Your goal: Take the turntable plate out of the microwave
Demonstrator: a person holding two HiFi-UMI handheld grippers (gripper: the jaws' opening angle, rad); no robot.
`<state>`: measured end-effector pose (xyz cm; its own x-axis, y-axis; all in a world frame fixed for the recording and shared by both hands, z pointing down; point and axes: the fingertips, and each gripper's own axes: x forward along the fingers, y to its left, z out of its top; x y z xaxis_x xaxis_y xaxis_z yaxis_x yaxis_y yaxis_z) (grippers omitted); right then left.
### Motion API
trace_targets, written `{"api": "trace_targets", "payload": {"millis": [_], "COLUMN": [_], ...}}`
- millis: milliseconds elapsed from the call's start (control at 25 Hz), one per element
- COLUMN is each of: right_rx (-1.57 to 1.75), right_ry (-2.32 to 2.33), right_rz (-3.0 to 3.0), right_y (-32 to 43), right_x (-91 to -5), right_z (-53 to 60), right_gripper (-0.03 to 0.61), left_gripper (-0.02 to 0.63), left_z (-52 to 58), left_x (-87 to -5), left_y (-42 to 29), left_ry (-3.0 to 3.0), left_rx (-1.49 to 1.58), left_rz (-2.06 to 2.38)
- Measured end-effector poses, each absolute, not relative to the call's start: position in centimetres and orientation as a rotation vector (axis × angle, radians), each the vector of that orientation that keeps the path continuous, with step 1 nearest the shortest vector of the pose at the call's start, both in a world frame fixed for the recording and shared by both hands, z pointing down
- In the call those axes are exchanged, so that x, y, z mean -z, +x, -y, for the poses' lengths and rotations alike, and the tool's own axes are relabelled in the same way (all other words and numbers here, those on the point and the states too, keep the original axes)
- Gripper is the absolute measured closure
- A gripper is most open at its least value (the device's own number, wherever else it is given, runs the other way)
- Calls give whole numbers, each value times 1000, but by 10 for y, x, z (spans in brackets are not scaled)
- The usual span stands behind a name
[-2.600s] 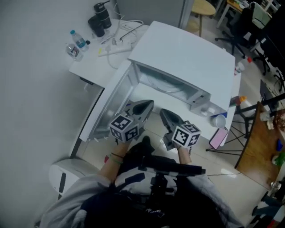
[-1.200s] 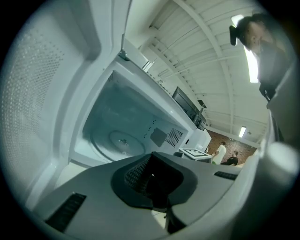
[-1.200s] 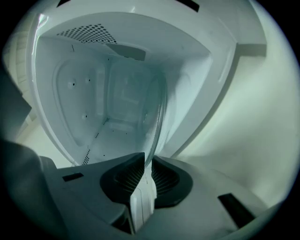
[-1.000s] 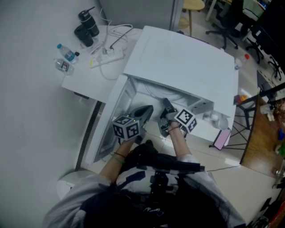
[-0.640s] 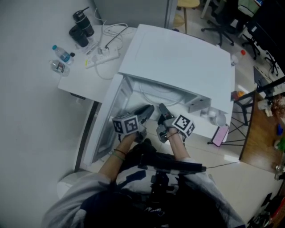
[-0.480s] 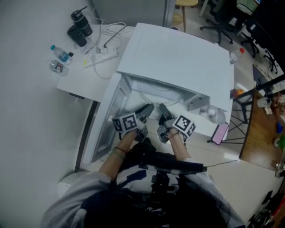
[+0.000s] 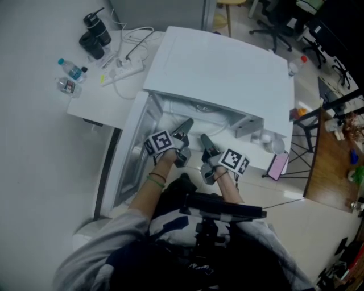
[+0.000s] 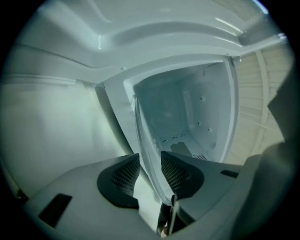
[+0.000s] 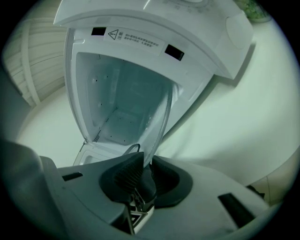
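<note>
Just outside the microwave (image 7: 222, 68), the right gripper (image 9: 146, 165) pinches the turntable plate (image 9: 136, 108) by its rim, jaws easing open, as the left gripper (image 8: 150, 160) spreads wider around it, likely to share the weight.

We see a white table (image 7: 94, 96) at the upper left, set against a plain grey surface (image 7: 34, 170); whether that is wall or floor we cannot tell. A wooden stool (image 7: 226, 3) shows at the top edge, with black office chairs (image 7: 275, 34) near it. A brown wooden desk (image 7: 333, 165) lines the right side, beside pale floor tiles (image 7: 296, 224). The light is even and rather dim.
</note>
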<state>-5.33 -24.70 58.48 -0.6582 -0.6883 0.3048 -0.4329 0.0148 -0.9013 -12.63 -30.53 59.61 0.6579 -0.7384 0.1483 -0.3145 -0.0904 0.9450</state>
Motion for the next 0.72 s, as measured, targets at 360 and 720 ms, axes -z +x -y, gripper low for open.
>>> {"api": "trace_targets", "payload": {"millis": [360,720], "right_rx": [1655,1593], "right_ry": [-1177,-1159], "right_rz": [-2206,-2249], "right_y": [-55,-27], "right_x": [-578,-579], "right_z": [240,240], "right_gripper": [502,373], "left_gripper": [578,580], "left_z": [311,281], "left_x": [-585,-586], "left_y": [-118,-120], "left_ry": [1729,1748], "left_rx": [531,464], "left_rz": [799,780]}}
